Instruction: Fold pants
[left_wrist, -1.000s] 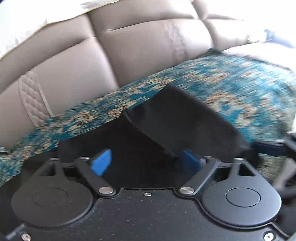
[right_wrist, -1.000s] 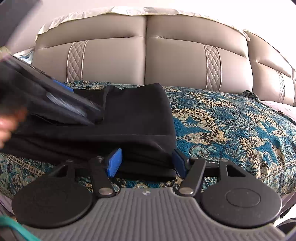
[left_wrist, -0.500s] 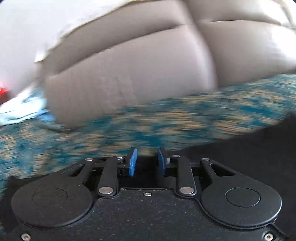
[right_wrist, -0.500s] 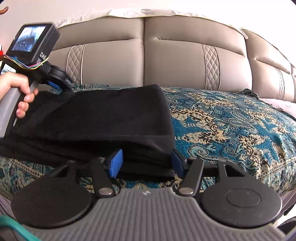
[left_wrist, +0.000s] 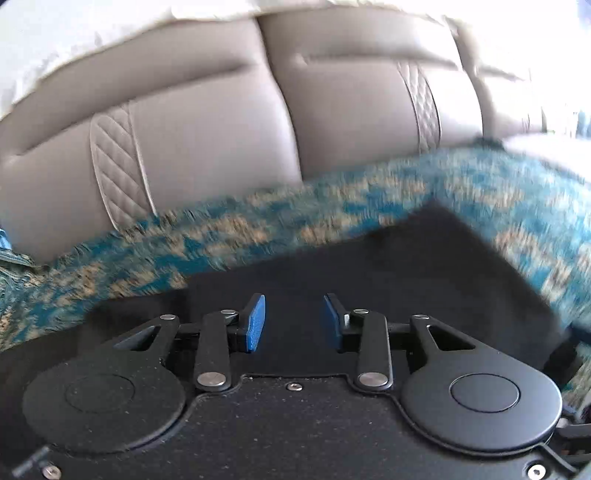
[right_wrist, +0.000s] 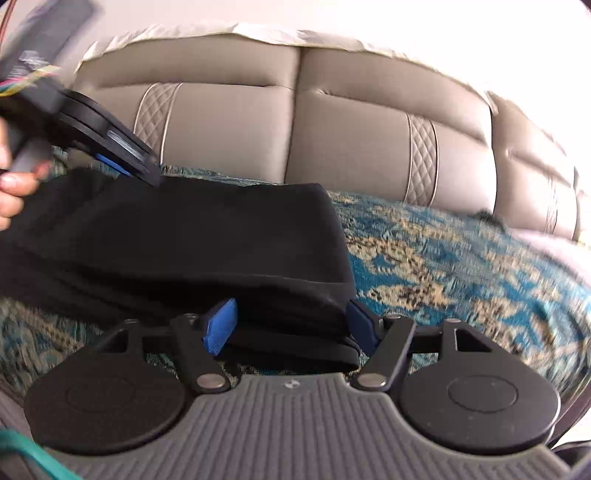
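While a padded headboard (right_wrist: 295, 122) fills the background, a patterned bedspread (right_wrist: 461, 258) is seen beneath the black pants (right_wrist: 184, 236), which are folded into a stack whose long axis runs leftward. The right gripper (right_wrist: 291, 325) is nearer, its fingers spread wide around the stack's near corner. The left gripper (left_wrist: 293, 323) is held over the far-left part, fingers parted, nothing gripped.

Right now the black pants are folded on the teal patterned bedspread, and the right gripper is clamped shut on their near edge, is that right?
Not quite. The right gripper is open, not clamped: the right wrist view shows its blue pads spread wide on either side of the folded edge. The black pants are indeed folded on the teal patterned bedspread.
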